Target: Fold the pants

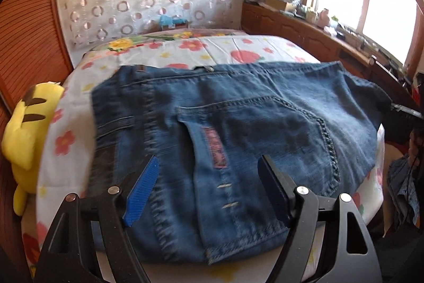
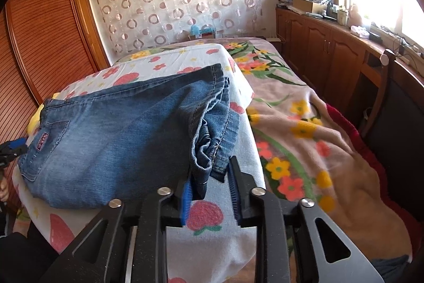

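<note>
Blue jeans [image 1: 238, 123] lie folded on a raised surface covered with a white flowered sheet [image 1: 238, 49]. In the left wrist view the back pocket with its pink label [image 1: 216, 147] faces up, and my left gripper [image 1: 209, 171] hovers open over the waist end, holding nothing. In the right wrist view the jeans [image 2: 119, 131] show their bunched folded end [image 2: 212, 147] at the right. My right gripper [image 2: 209, 184] sits at that end, jaws partly apart with a fold of denim between the pads [image 2: 185, 198]; no firm grip shows.
A yellow plush toy [image 1: 23, 139] lies at the left edge of the sheet. A bed with a flowered blanket [image 2: 304, 129] is on the right. Wooden cabinets [image 2: 331, 49] run under the window, a wooden wardrobe [image 2: 47, 39] stands at the left, and a chair [image 2: 381, 97] stands beside the bed.
</note>
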Demonstrator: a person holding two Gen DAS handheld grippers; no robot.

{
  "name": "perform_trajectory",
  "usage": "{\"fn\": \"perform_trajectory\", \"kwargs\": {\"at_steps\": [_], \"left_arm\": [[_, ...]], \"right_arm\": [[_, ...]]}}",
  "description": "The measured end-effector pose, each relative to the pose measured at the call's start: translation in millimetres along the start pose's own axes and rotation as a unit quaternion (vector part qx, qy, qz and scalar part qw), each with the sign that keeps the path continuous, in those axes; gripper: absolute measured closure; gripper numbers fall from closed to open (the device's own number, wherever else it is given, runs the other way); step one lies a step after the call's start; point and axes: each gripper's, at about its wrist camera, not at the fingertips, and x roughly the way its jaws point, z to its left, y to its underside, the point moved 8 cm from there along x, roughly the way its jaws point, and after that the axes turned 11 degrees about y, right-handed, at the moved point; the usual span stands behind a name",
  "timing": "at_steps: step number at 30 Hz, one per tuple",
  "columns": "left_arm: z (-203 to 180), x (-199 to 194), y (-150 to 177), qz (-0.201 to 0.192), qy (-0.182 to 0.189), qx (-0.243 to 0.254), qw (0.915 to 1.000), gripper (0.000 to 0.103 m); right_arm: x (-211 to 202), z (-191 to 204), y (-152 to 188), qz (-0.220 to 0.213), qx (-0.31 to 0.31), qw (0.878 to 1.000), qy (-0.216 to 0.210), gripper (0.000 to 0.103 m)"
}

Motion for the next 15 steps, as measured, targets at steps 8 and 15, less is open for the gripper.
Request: {"fn": "perform_trajectory", "kwargs": {"at_steps": [8, 15], "left_arm": [[-7, 18, 5, 0.012, 0.0, 0.0, 0.9999, 0.025], [-11, 24, 6, 0.015, -0.012, 0.004, 0.9998, 0.025]], "right_arm": [[-10, 6, 1, -0.005, -0.004, 1.0, -0.007, 0.071], [-10, 4, 1, -0.005, -0.009, 1.0, -0.007, 0.066]]}}
